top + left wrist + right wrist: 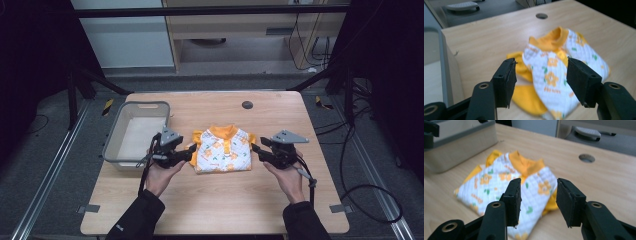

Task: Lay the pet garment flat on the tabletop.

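A small folded shirt, white with orange flowers and an orange collar, lies at the middle of the wooden table. My left gripper sits just off the shirt's left edge, open, with nothing between its jaws. In the left gripper view the shirt lies beyond the open left gripper. At the shirt's right edge my right gripper is open too, its jaws empty. The right gripper view shows the shirt below and behind the right gripper.
A grey plastic bin stands at the table's left, close behind my left hand; its wall appears in the right gripper view. A round cable hole is at the table's back. Bare tabletop lies in front of the shirt.
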### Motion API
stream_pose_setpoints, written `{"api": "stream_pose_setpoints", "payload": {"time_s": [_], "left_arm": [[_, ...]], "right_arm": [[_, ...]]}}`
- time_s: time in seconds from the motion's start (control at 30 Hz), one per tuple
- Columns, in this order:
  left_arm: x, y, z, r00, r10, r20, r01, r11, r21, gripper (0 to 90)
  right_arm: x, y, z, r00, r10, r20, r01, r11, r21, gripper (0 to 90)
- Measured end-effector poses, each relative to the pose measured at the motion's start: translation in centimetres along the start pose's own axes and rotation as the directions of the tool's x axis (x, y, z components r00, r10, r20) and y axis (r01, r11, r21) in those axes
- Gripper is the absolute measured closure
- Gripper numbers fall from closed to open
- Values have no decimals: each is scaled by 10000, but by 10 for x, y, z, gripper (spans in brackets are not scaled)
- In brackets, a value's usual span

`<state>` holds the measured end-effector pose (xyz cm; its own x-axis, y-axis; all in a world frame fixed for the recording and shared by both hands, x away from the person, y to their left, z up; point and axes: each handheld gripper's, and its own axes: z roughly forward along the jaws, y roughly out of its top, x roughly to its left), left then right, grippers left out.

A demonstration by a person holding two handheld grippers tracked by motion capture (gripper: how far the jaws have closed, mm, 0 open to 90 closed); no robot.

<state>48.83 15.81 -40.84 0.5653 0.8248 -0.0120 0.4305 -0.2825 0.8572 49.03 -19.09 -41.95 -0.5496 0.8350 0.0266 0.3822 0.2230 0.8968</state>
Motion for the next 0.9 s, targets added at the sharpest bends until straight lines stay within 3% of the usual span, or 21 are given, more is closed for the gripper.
{"api": "stream_pose_setpoints", "payload": {"time_s": [0.07, 0.17, 0.2, 0.33, 0.4, 0.57, 0.67, 0.9], "left_arm": [[-3, -17, -3, 9997, 207, 86, -210, 9994, 277, 397], [-4, -29, -1, 9997, 222, 82, -225, 9988, 434, 396], [-5, -34, 1, 9998, 147, 92, -152, 9984, 552, 399], [-8, -47, 12, 9994, 41, 330, -69, 9962, 862, 404], [-10, -49, 18, 9987, 455, 215, -477, 9925, 1129, 404], [-6, -58, 29, 9988, 255, 414, -311, 9893, 1425, 413], [-5, -63, 36, 9978, 437, 497, -526, 9796, 1942, 420], [-14, -66, 45, 9935, 584, 977, -779, 9749, 2088, 477]], "right_arm": [[1, -20, -5, 9998, 76, -162, -69, 9992, 387, 556], [2, -32, -5, 9997, 76, -223, -61, 9978, 664, 560], [4, -41, 0, 9995, 96, -307, -64, 9949, 1004, 563], [6, -49, 9, 9993, 129, -340, -81, 9904, 1377, 570], [7, -50, 12, 9993, 114, -345, -63, 9896, 1440, 572], [14, -58, 25, 9987, -67, -506, 162, 9814, 1914, 572], [19, -65, 36, 9968, -154, -790, 337, 9711, 2362, 558], [22, -69, 45, 9957, -329, -861, 552, 9607, 2720, 582]]}}
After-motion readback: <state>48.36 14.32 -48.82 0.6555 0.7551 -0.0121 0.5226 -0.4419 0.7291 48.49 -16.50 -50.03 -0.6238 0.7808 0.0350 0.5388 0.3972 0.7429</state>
